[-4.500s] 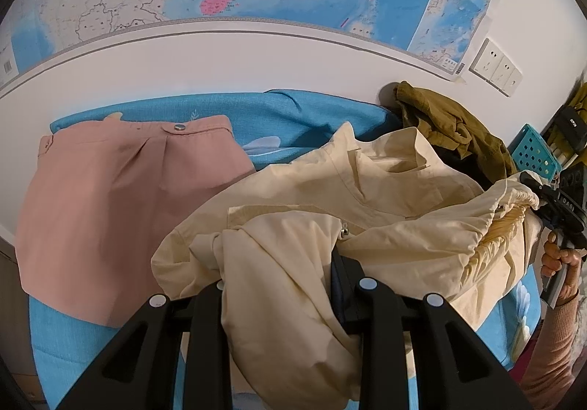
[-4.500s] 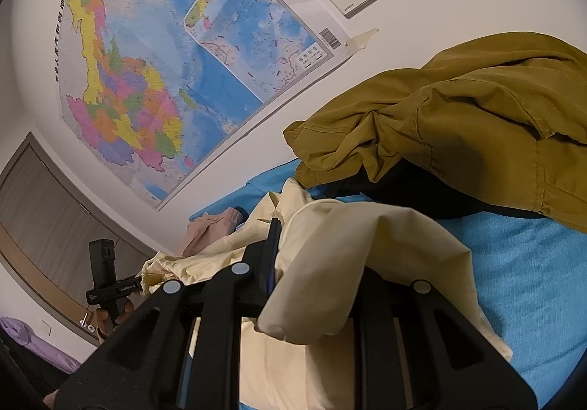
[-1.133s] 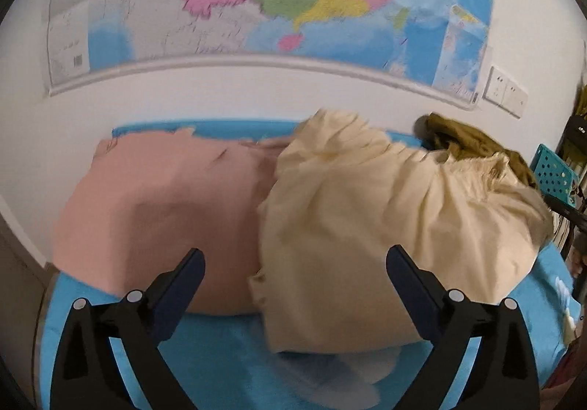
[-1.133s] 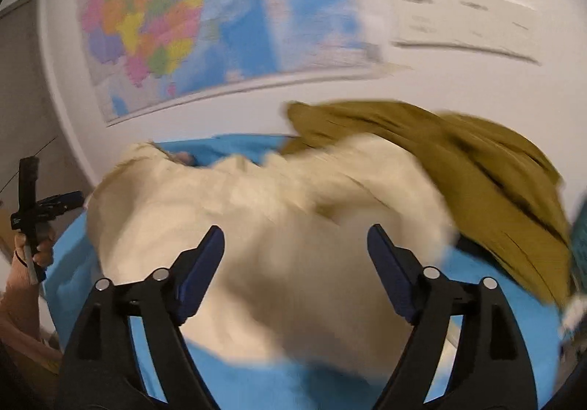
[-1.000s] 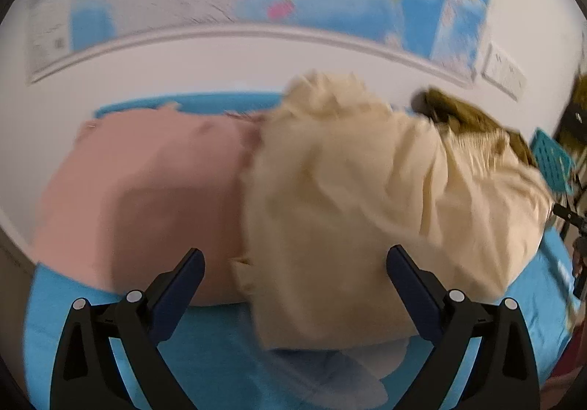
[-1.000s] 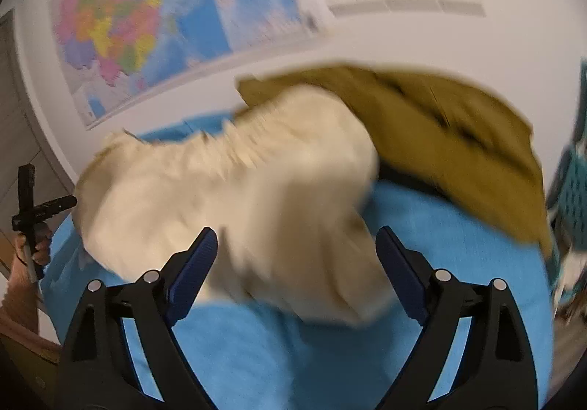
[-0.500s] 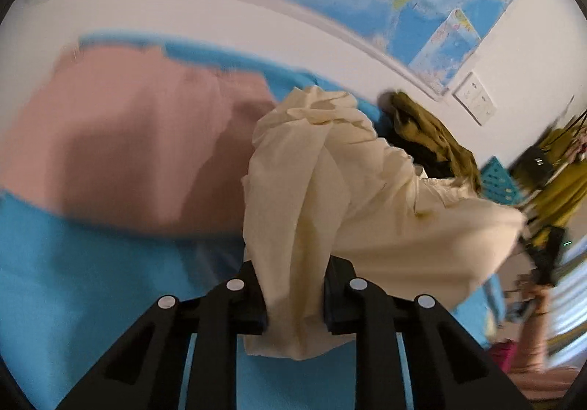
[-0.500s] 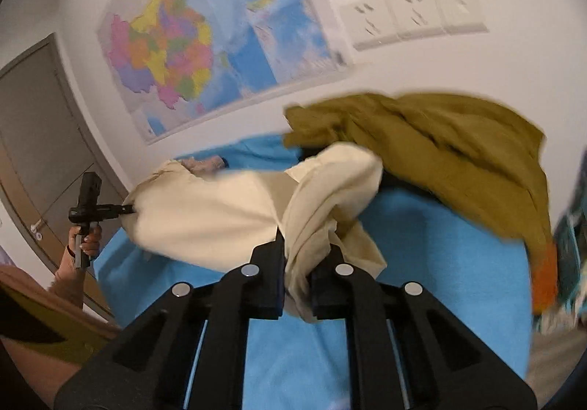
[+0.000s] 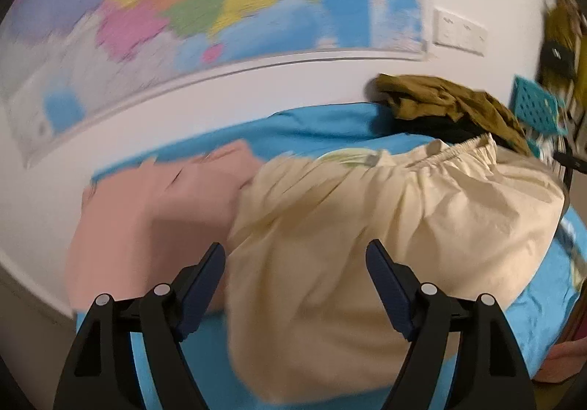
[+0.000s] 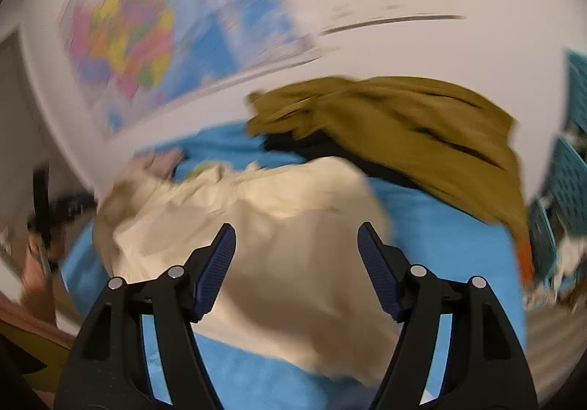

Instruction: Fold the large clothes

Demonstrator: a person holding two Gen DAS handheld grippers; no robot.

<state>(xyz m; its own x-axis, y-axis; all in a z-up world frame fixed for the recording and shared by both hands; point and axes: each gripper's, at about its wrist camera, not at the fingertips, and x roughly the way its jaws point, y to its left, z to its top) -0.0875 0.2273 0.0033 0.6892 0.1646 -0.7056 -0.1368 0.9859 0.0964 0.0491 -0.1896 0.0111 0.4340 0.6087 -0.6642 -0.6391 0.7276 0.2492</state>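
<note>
Left wrist view: the left gripper [image 9: 295, 285] has just spread its jaws, nothing pinched; the cream garment [image 9: 367, 245] lies folded on the blue cloth [image 9: 323, 120], overlapping a pink garment [image 9: 146, 219]. Beyond sit an olive garment [image 9: 440, 102], wall map [image 9: 183, 6] and sockets [image 9: 460, 33], lettering blurred. Right wrist view: the right gripper [image 10: 296, 257], likewise just parted, alone shows a hand [image 10: 36, 263].

Left gripper [image 9: 295, 261] and right gripper [image 10: 296, 243] both tipped down, jaws just opened wide, nothing between them
</note>
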